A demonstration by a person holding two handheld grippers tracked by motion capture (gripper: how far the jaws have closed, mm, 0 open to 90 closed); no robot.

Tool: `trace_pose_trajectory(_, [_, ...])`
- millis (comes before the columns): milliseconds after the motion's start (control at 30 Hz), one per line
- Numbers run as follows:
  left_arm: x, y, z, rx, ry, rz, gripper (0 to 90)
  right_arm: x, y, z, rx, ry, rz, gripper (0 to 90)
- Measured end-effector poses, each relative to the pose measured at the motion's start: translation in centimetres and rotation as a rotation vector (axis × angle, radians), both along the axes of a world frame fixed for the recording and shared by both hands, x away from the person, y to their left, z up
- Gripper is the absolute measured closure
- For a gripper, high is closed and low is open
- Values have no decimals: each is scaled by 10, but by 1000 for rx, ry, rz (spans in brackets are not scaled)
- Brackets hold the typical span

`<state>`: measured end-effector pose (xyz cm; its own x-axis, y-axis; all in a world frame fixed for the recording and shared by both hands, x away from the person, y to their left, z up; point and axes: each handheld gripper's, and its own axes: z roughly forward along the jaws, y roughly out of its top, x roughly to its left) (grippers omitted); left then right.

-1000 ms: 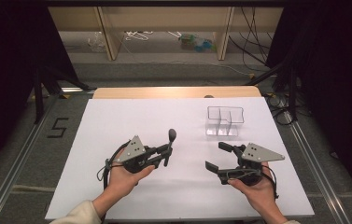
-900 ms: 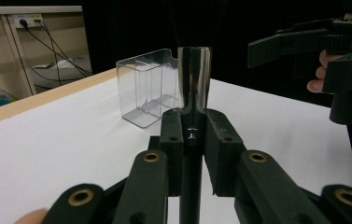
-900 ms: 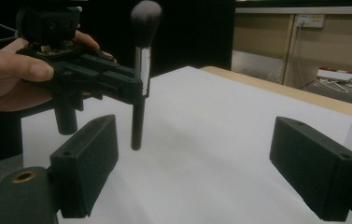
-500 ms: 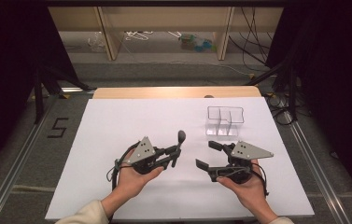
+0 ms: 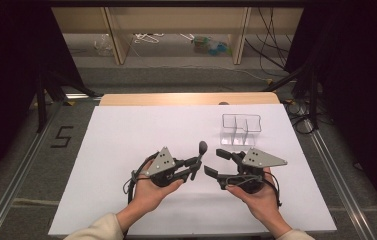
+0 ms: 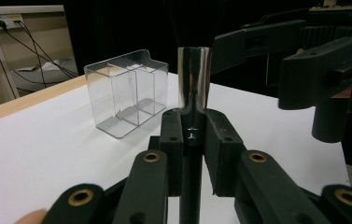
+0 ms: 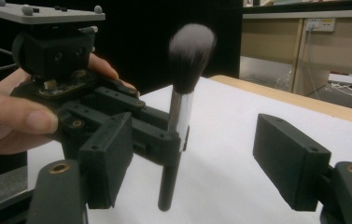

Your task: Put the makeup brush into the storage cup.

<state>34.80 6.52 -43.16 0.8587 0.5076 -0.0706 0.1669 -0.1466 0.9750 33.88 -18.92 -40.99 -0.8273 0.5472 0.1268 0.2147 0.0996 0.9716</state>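
Left gripper point(image 5: 194, 166) pinches the black-handled, silver-ferruled makeup brush point(image 5: 200, 156) upright; right gripper point(image 5: 215, 162), jaws spread but closing, nears it. Handover pending; clear plastic divided holder point(image 5: 241, 129), far right, unfilled.

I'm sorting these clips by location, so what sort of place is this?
Probably a lab recording station: a white-topped table ringed by black curtains, loose cables on the grey floor, and a staged clear plastic divided box.

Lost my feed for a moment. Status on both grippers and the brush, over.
Left gripper shut on brush, upright. Right gripper open, closing in, brush between its fingers, untouched. Clear organizer behind, nothing in the way.
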Motion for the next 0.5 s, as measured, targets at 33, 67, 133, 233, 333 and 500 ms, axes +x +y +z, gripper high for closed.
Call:
trace_pose_trajectory(33, [0, -1, 0, -4, 6, 0, 778, 1, 1, 0, 7, 0, 4, 306])
trace_pose_trajectory(67, [0, -2, 0, 2, -1, -4, 778, 1, 2, 0, 17, -1, 6, 310])
trace_pose_trajectory(133, [0, -3, -1, -4, 0, -6, 778, 2, 3, 0, 20, 2, 5, 318])
trace_pose_trajectory(233, [0, -5, 0, 2, -4, -6, 778, 3, 4, 0, 12, 4, -12, 338])
trace_pose_trajectory(333, [0, -7, 1, -6, -2, -4, 778, 4, 5, -1, 25, 6, -3, 364])
trace_pose_trajectory(500, [0, -8, 1, -2, -8, -4, 778, 5, 4, 0, 17, 17, -21, 430])
